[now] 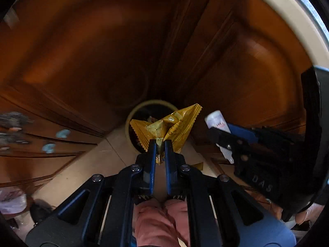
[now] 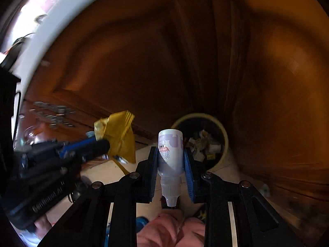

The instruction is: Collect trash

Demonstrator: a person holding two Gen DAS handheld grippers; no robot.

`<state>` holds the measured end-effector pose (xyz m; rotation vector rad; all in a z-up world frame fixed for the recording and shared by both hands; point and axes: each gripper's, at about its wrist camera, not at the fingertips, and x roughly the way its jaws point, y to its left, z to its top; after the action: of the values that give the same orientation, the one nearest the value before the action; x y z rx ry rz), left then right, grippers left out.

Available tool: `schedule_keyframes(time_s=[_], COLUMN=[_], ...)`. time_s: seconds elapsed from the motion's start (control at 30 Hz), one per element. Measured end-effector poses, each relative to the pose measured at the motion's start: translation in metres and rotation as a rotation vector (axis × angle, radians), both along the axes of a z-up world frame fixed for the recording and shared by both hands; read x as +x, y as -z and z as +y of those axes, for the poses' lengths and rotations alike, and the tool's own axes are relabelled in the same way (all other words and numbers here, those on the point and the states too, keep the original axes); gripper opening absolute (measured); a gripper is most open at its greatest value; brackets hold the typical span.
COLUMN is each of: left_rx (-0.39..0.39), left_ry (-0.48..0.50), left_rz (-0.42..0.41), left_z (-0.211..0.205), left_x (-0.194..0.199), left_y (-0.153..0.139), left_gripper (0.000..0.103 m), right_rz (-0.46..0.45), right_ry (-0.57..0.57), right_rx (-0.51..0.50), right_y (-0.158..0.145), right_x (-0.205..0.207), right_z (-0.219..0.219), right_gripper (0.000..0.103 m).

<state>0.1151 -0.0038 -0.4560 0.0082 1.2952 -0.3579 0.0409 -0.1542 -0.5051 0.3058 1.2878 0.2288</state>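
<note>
My left gripper (image 1: pixel 160 144) is shut on a crumpled yellow wrapper (image 1: pixel 176 127), held just above a round cream bin (image 1: pixel 133 113) on the floor. The same wrapper (image 2: pixel 121 138) and left gripper (image 2: pixel 104 144) show at the left of the right wrist view. My right gripper (image 2: pixel 171 154) is shut on a small white bottle (image 2: pixel 170 150), its cap end pointing back toward the camera. The bin (image 2: pixel 225 138) lies just beyond it, with crumpled paper scraps inside. In the left wrist view the bottle (image 1: pixel 216 121) and right gripper (image 1: pixel 220 135) sit at the right.
Dark brown wooden cabinet doors (image 1: pixel 92 51) rise behind the bin. Pale floor tiles (image 1: pixel 92 164) lie below. A white counter edge (image 2: pixel 51 20) curves at the upper left. Pink-clad legs of the person (image 1: pixel 164 222) show beneath the grippers. Blurred clutter (image 2: pixel 53 113) lies at the left.
</note>
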Motion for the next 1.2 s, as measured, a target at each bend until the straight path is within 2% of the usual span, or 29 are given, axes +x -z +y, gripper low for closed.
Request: schedule_keyframes(time_s=[0.2,0.4,0.43,0.5,0.53,0.57,0.6,0.8,0.97,1.2], left_rx=[-0.034,-0.040,-0.041,-0.037,-0.028,-0.017,-0.013,0.016,0.032,0.040], left_ry=[0.020,0.019,0.018,0.017,0.018,0.018,0.016,0.020,0.006,-0.021], left_rz=[0.006,0.018,0.023,0.031,0.034,0.033,0.030,0.029,0.016,0.005], left_z=[-0.001,-0.004,-0.004,-0.008,-0.012,-0.012,-0.012,-0.008,-0.003,0.003], left_x=[0.021,0.045,0.048,0.053,0.056,0.056,0.056,0.055,0.054,0.044], left_y=[0.090,0.147,0.154,0.164,0.166,0.170,0.171,0.167,0.155,0.110], left_gripper=[0.006,0.007,0.012,0.035,0.059,0.075,0.076,0.076,0.076,0.076], right_rz=[0.043,0.078,0.089,0.109,0.114,0.116,0.113,0.098,0.091,0.096], right_ry=[0.066,0.101,0.104,0.114,0.121,0.122,0.118,0.100,0.091,0.097], right_rx=[0.003,0.024,0.022,0.027,0.032,0.032,0.032,-0.007,-0.026,-0.019], right_y=[0.099,0.172,0.184,0.199,0.205,0.208,0.212,0.210,0.187,0.149], right_x=[0.011,0.023,0.024,0.028,0.031,0.032,0.031,0.032,0.040,0.038], right_z=[-0.007,-0.017,-0.018,-0.016,-0.019,-0.020,-0.020,-0.019,-0.011,-0.014], right_gripper=[0.024,0.025,0.028,0.037,0.040,0.042,0.043,0.044,0.044,0.044])
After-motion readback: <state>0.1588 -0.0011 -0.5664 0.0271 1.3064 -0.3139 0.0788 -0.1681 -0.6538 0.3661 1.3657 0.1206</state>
